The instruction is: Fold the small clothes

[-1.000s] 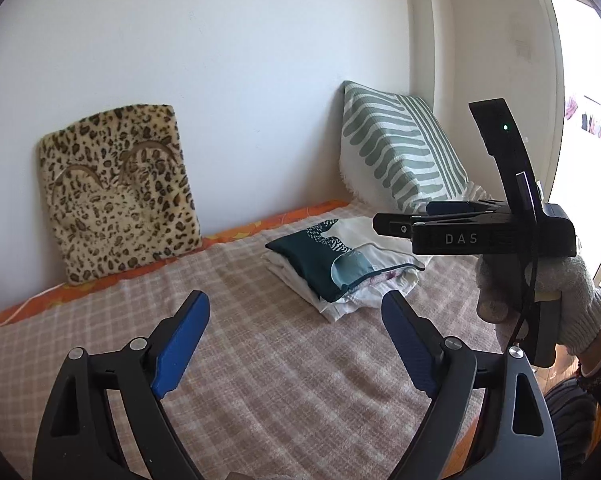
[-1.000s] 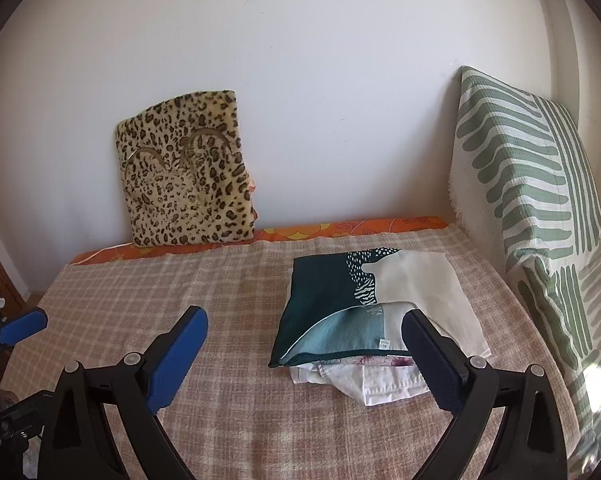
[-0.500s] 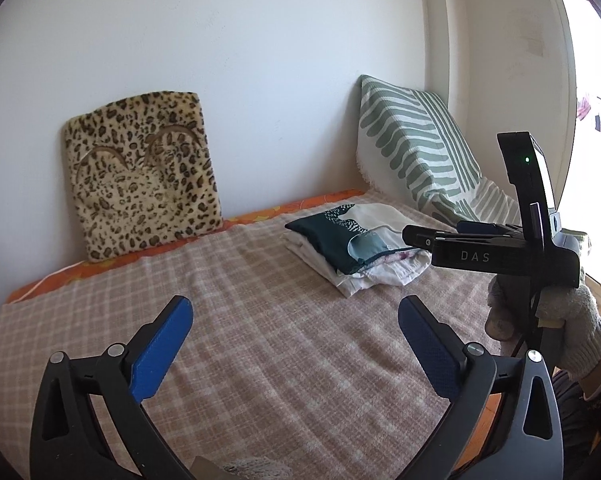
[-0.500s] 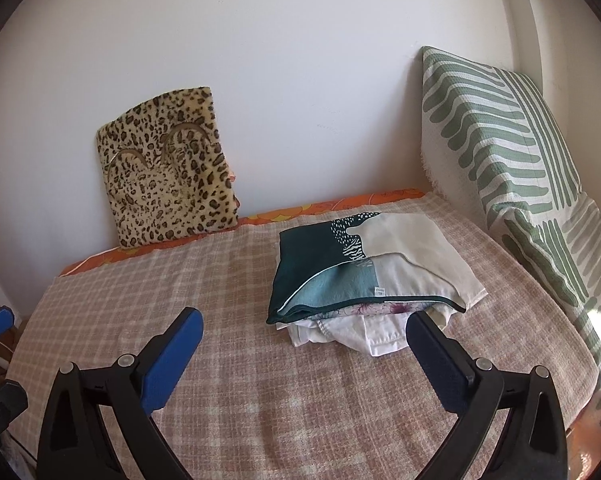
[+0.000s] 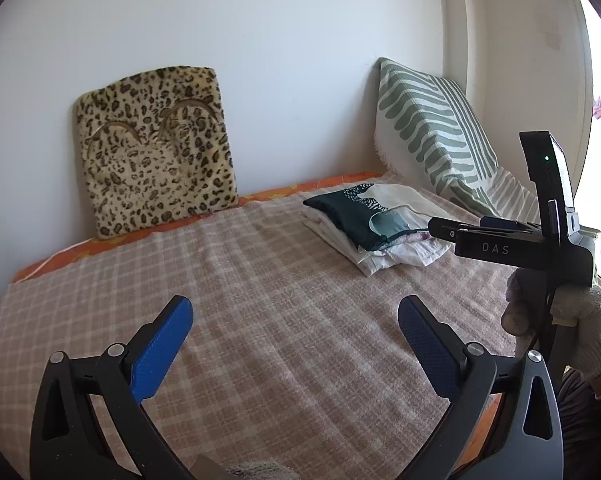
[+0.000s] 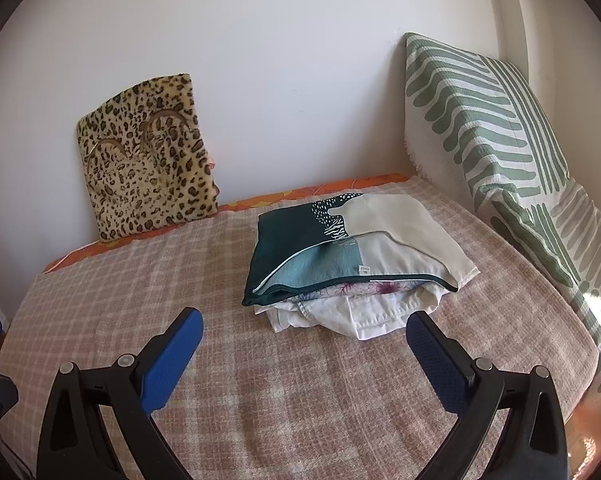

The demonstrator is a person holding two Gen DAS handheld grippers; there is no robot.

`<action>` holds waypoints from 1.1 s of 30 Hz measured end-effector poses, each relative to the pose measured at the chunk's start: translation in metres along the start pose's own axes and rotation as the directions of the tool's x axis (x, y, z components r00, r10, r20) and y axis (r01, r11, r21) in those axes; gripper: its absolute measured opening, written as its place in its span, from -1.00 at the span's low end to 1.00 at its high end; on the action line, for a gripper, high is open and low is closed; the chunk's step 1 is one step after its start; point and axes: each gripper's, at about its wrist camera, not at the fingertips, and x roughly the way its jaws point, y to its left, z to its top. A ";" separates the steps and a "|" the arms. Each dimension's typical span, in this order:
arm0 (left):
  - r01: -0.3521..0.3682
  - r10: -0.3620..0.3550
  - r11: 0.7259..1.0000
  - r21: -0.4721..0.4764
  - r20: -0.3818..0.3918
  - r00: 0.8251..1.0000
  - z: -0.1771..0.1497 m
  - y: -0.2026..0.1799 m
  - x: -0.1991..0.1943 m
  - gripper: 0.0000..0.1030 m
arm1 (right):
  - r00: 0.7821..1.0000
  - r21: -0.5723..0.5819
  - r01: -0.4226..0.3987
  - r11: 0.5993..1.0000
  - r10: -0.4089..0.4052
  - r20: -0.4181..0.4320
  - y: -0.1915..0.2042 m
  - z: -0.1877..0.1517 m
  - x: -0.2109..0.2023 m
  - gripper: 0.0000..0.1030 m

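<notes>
Bed under pink-and-cream checked blanket (image 6: 260, 360), bearing small stack of folded clothes (image 6: 352, 264) toward its right, near green-striped pillow (image 6: 492, 120). Top piece, teal-and-cream printed cloth (image 6: 300, 264): likely light, limp, slippery; best pinched at near corners. Left gripper (image 5: 296, 328) and right gripper (image 6: 304, 340): jaws spread wide, empty, short of stack.

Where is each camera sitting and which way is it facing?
Left wrist: sits on the left gripper, looking forward and slightly down across the bed toward the wall; its open blue fingers show, plus the right gripper in a gloved hand at the right edge.
Right wrist: sits on the right gripper, facing the folded clothes pile; its open fingers show.
Shared: the pile, the leopard cushion, the striped pillow, the bed.
</notes>
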 end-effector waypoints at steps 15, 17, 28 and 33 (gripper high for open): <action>-0.003 0.003 1.000 0.003 -0.005 1.000 -0.003 -0.001 -0.003 0.99 | 1.000 0.023 -0.005 1.000 0.005 0.001 -0.001 0.000 0.001 1.00; -0.003 0.003 1.000 0.000 -0.005 1.000 -0.003 0.000 -0.004 0.99 | 1.000 0.019 -0.006 1.000 0.006 0.002 0.000 0.000 0.000 1.00; -0.001 0.001 1.000 0.001 -0.005 1.000 -0.003 0.000 -0.004 0.99 | 1.000 -0.002 -0.009 1.000 0.009 0.003 0.007 -0.001 0.001 1.00; 0.002 -0.002 1.000 0.002 -0.007 1.000 -0.004 0.000 -0.004 0.99 | 1.000 0.000 -0.012 1.000 0.012 0.002 0.009 -0.001 -0.001 1.00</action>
